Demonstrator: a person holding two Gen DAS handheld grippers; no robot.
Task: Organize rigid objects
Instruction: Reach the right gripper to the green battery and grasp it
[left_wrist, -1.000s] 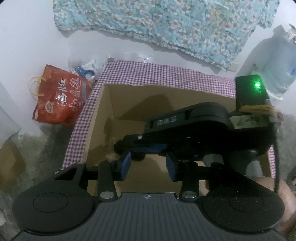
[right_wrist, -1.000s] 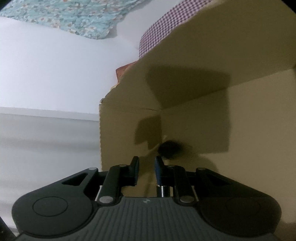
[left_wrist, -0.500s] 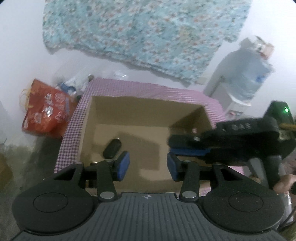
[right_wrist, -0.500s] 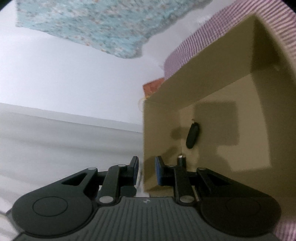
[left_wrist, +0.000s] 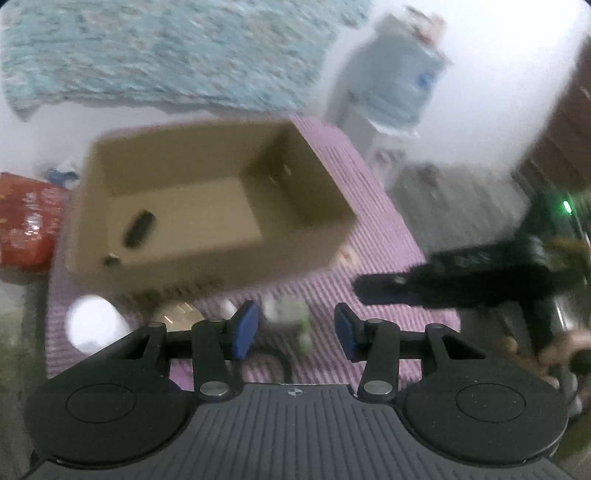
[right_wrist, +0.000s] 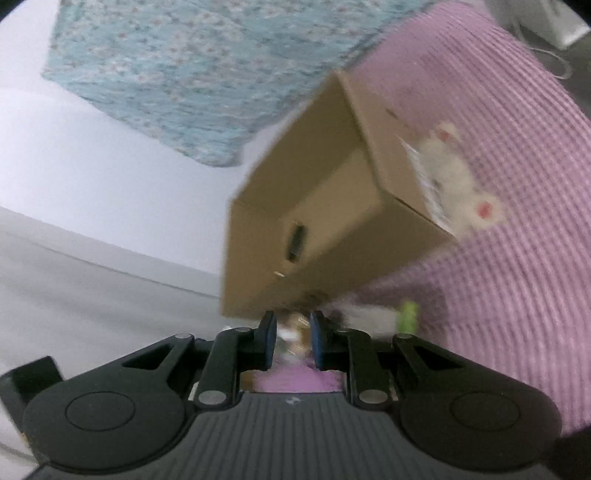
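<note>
**Two items boxed, several left on the cloth**

Inside the cardboard box, which stands on the purple checked cloth, a dark oblong object is seen lying on the floor near the left wall, and a small round piece lies close to the near corner. These two are judged to be already sorted. The rest of the box floor is bare, so the task is judged to be at an early stage.

Outside the box, several things are left on the cloth in front of its near wall: a white round object, a flat brownish packet, and a whitish item with a green part. All are blurred, and their exact kind cannot be told. A white plush-like shape with pink spots is seen beside the box's outer side wall in the right wrist view.

The left gripper is held with its jaws moderately apart and nothing between the pads; the whitish-green item lies just beyond the gap, slightly toward the left pad, and is not touched. The right gripper is held with its jaws narrow; blurred small things on the cloth show through the gap, but nothing is seen to be clamped. That gripper is also seen at the right of the left wrist view, clear of the box.
</note>
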